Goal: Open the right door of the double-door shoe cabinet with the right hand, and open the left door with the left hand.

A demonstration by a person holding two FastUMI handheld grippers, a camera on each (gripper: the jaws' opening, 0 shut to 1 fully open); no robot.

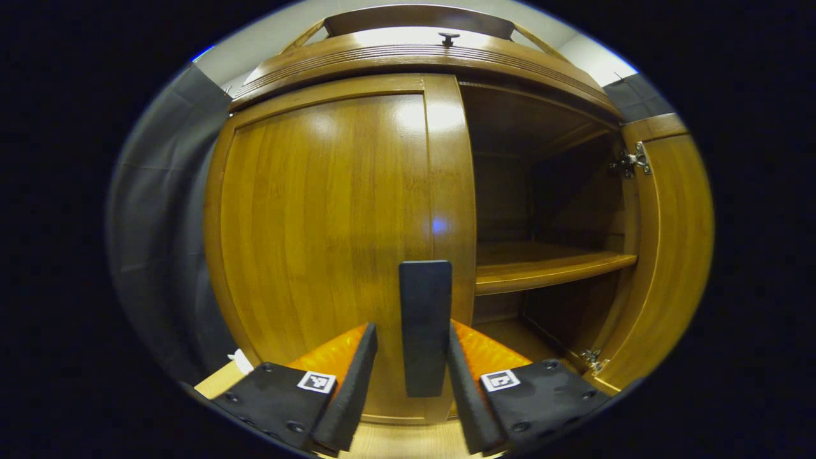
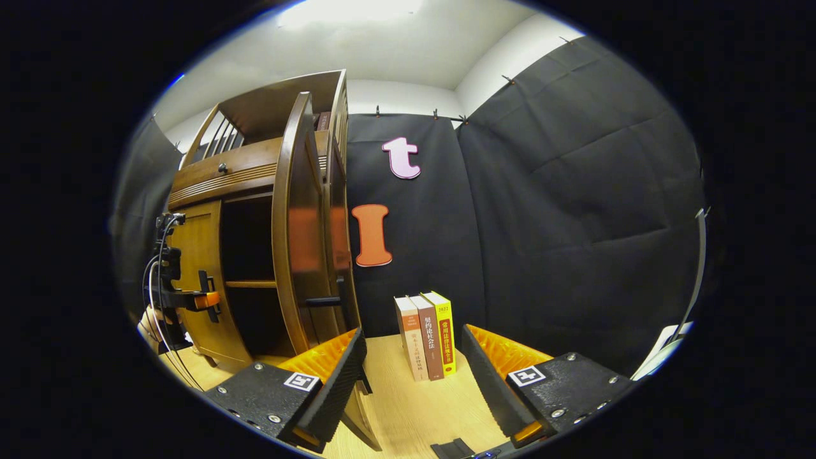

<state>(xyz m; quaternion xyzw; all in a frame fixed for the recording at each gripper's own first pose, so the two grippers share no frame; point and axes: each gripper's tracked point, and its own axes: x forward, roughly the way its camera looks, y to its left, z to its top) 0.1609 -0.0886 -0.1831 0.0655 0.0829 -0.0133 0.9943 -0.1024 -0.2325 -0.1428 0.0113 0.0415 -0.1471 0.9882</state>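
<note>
left gripper spread around the left door's handle, contact hidden; right gripper wide, empty.

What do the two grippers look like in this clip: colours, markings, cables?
Both the left gripper and the right gripper have black wedge-shaped fingers backed with ribbed orange, on black screwed plates bearing square black-and-white tags. In the right gripper view, cables trail from the left gripper.

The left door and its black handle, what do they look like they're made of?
The left door looks like wood under a glossy varnish: vertical grain shows and lamp glare reflects near its top. Solid or veneer, I cannot tell. The handle is a flat black bar with a matte surface and no glare, perhaps painted metal or plastic. It stands between the open fingers of the left gripper.
</note>
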